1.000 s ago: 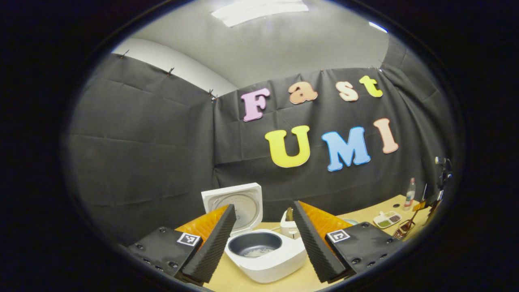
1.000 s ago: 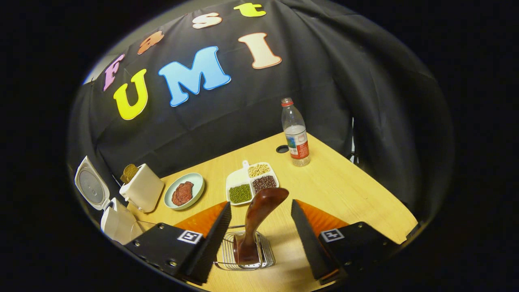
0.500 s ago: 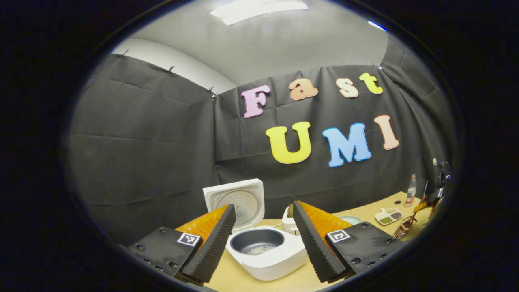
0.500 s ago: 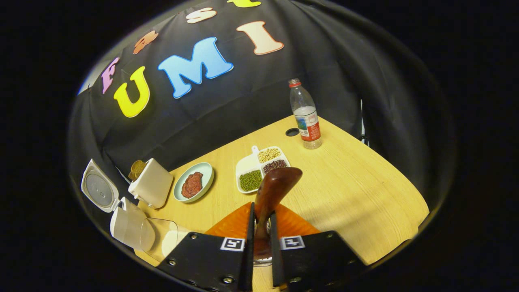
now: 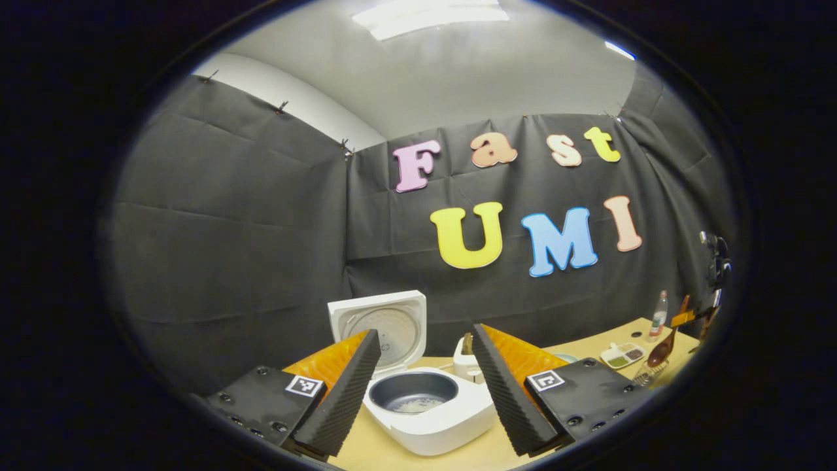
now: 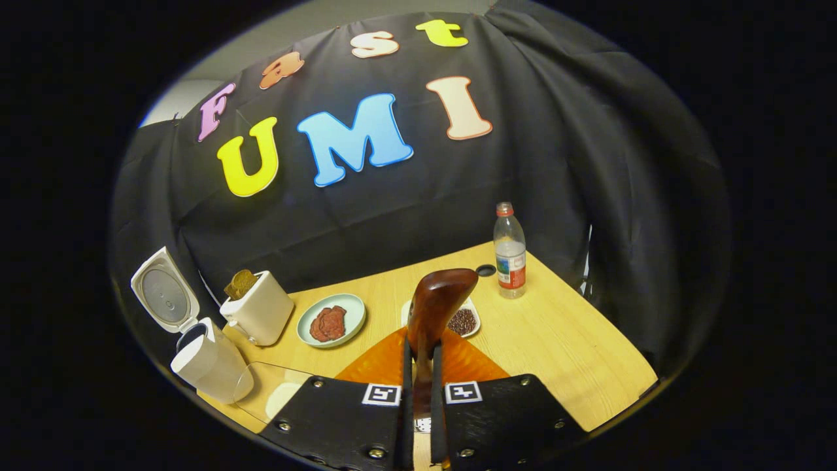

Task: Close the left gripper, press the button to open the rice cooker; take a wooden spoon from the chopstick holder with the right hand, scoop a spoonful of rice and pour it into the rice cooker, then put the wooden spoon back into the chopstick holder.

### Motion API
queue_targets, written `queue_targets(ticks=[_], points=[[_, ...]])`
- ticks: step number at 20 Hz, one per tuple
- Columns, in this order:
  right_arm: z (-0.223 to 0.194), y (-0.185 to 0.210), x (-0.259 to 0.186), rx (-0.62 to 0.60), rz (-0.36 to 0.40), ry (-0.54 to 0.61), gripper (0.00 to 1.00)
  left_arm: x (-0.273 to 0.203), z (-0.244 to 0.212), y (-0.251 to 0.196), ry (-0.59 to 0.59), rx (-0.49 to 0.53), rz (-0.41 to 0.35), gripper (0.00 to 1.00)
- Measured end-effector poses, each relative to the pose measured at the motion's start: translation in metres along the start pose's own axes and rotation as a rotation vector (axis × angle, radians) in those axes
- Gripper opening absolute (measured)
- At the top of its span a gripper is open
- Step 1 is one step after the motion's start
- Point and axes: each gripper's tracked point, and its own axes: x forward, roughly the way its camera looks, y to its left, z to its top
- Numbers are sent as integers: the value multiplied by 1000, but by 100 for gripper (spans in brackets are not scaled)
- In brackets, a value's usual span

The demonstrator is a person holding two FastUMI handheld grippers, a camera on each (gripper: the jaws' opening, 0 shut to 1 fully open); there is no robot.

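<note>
Wooden spoon (image 6: pixel 437 307) clamped in right gripper (image 6: pixel 418 425) jaws — markings unreadable

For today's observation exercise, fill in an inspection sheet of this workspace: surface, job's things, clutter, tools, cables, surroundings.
Surface: wooden table, round hole near the bottle.
Job's things: rice cooker open, lid upright, some rice in the pot; wooden spoon gripped; chopstick holder on the table.
Clutter: toaster with bread, plate of meat, divided dish, water bottle.
Tools: left tool open before the cooker; right tool shut on the spoon.
Cables: nothing seen.
Surroundings: black cloth wall, ceiling light.
</note>
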Motion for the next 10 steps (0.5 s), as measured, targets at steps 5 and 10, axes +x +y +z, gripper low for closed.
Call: queue_targets(ticks=[5,10], points=[[18,38,-20,-11,38,-53,10,2,-6,15,1,-19,-17,98],[7,82,-27,17,97,-43,10,4,-9,39,1,-24,-16,98]])
